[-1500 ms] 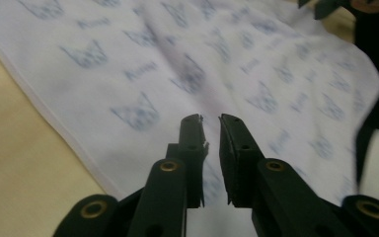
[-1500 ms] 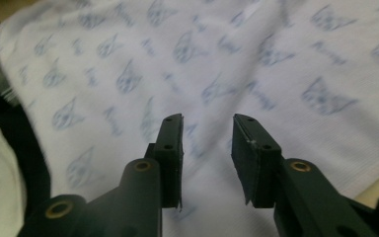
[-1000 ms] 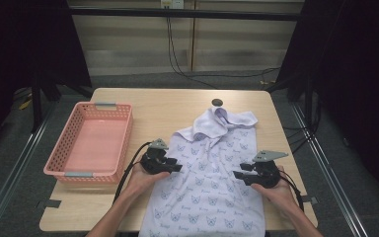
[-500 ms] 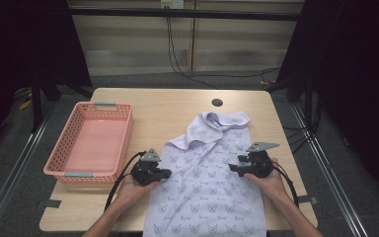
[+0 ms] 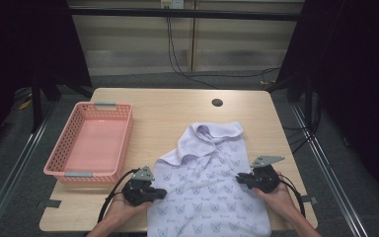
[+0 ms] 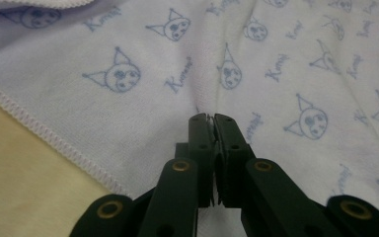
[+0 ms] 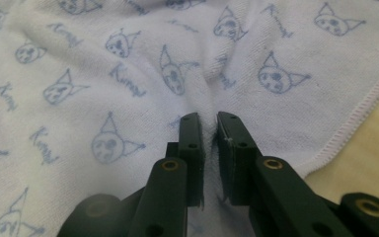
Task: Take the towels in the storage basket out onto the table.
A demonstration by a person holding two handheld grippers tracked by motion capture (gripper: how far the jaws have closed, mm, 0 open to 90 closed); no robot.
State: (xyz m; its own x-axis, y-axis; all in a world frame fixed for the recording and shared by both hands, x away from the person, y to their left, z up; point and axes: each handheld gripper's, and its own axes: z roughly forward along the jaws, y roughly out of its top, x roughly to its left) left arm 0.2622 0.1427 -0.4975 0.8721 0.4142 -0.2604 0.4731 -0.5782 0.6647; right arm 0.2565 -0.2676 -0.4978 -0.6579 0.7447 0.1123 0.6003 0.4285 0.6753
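Left gripper view puts me right on the garment [image 6: 256, 64]: white terry cloth printed with blue cat faces, lying flat on the near half of the surface [image 5: 177, 116] with its hood end pointing away from me. My left claw [image 6: 210, 117] has its jaws pressed together with a thin pleat of the cloth pinched between the tips, just inside the stitched hem [image 6: 34, 126]. In the right gripper view my right claw [image 7: 208, 118] has just been closing; a narrow slit remains between the jaws and a puckered fold of fabric runs into it, so I judge it nipped on the cloth too. From the high view the left claw [image 5: 150, 193] and right claw [image 5: 244, 178] sit at opposite side edges of the garment, with the pink basket [image 5: 69, 148] well apart to the left.

What worries me is that both bites look shallow. If I lift or fold from here, the thin pleat could slide out of either claw and that side would drop. Pulling the hands unevenly would skew any fold.

The printed script beside each cat face seems to read "Kuromi", though I cannot be sure of every letter.
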